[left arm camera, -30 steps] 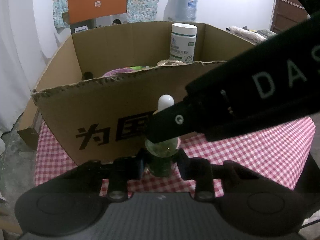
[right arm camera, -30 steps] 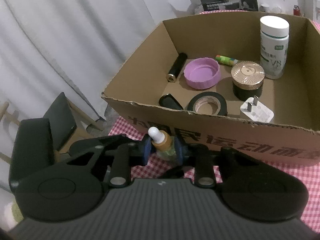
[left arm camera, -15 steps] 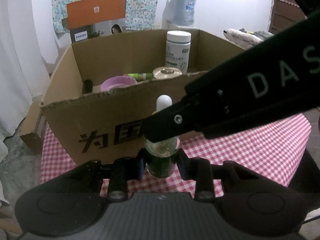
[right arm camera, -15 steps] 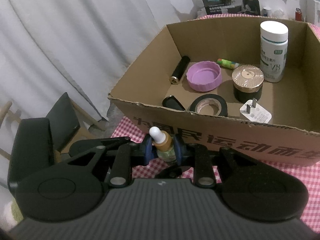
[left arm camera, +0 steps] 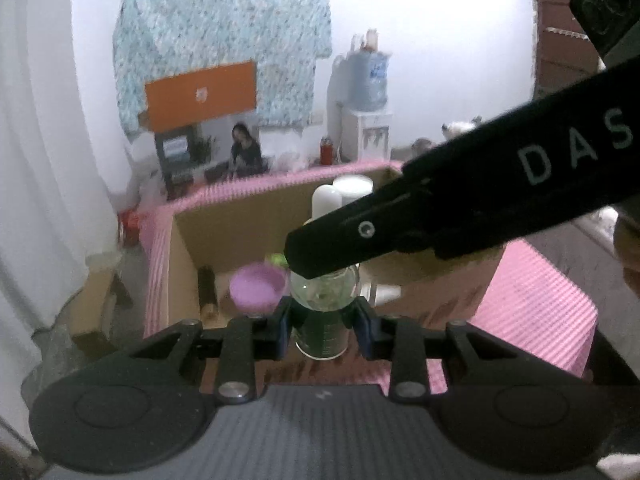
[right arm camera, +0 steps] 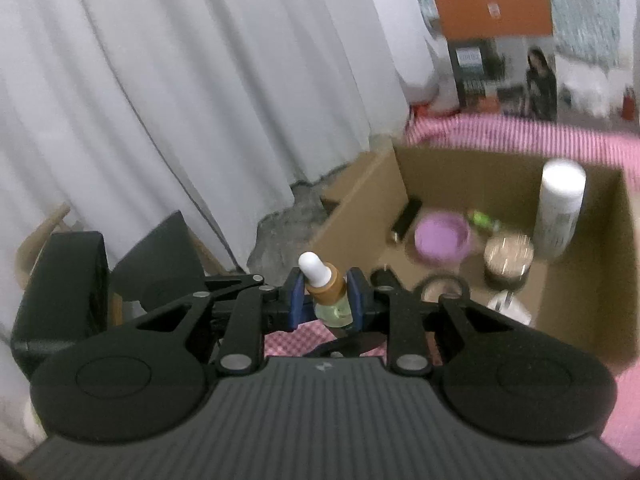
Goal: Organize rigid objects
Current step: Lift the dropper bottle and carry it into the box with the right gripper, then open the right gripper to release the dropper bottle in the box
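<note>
Left wrist view shows both claws, left claw [left arm camera: 323, 317] and right claw [right arm camera: 327, 295], clamped on the dropper bottle [left arm camera: 322, 312], now lifted above the cardboard box's [left arm camera: 184, 248] near wall, ready for placing inside.

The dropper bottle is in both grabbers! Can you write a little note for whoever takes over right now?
Left gripper: shut on the glass body of the dropper bottle.
Right gripper: shut on the same bottle's amber collar.
The bottle hangs in the air, upright, near the cardboard box.
Already in the box: purple lid, white bottle, gold-lidded jar, tape roll, white plug.
Left: carry the bottle over the wall, set it down in a free spot, let go.
</note>
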Motion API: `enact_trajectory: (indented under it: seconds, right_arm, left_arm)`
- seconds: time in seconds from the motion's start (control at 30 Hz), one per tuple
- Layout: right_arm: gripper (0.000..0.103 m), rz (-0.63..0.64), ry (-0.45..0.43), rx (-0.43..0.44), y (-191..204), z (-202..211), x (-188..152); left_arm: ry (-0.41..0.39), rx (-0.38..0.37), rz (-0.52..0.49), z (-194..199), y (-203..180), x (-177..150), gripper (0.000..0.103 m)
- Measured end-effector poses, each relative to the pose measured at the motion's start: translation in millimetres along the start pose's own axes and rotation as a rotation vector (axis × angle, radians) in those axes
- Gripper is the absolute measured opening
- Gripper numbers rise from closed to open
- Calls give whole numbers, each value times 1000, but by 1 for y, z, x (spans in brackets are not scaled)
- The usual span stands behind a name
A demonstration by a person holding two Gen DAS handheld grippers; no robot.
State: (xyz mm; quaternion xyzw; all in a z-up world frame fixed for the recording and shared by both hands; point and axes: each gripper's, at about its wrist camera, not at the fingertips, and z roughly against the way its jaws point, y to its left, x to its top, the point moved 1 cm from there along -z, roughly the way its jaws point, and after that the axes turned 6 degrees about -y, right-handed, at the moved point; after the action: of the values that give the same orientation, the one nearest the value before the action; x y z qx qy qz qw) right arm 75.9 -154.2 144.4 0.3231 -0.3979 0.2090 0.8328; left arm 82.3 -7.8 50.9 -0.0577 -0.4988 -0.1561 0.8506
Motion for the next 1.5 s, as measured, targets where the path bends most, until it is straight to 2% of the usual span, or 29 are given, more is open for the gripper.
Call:
enact_trajectory:
  seconds: [0.2,0.3,0.43,0.6,0.8,1.0,1.37,1.5]
  right_arm:
    - [22,7,-35,-28,-23,24,36]
    - [22,-5,-39,-68,-45,33,47]
    - [22,-60,-18,-113,-86,37,57]
    - [22,-143,34,-147,-140,26,48]
    - [22,-232,103,-156,-186,4,22]
    - [22,-276,184,-158,-215,-30,5]
    - [24,-221,213,-172,-220,-41,9]
    - [25,-208,223,-181,-217,-43,11]
  left_arm:
    - [-15,-85,2,-22,-10,38,33]
    - [2,-148,25,-49,-15,54,33]
    - [48,-205,37,-90,-25,63,33]
    - [161,-257,58,-143,-37,57,33]
    - [271,-272,69,-190,-40,44,33]
    - [323,-274,68,-210,-41,43,33]
    - [330,-263,47,-211,-48,45,34]
    - [330,-261,50,-209,-48,45,40]
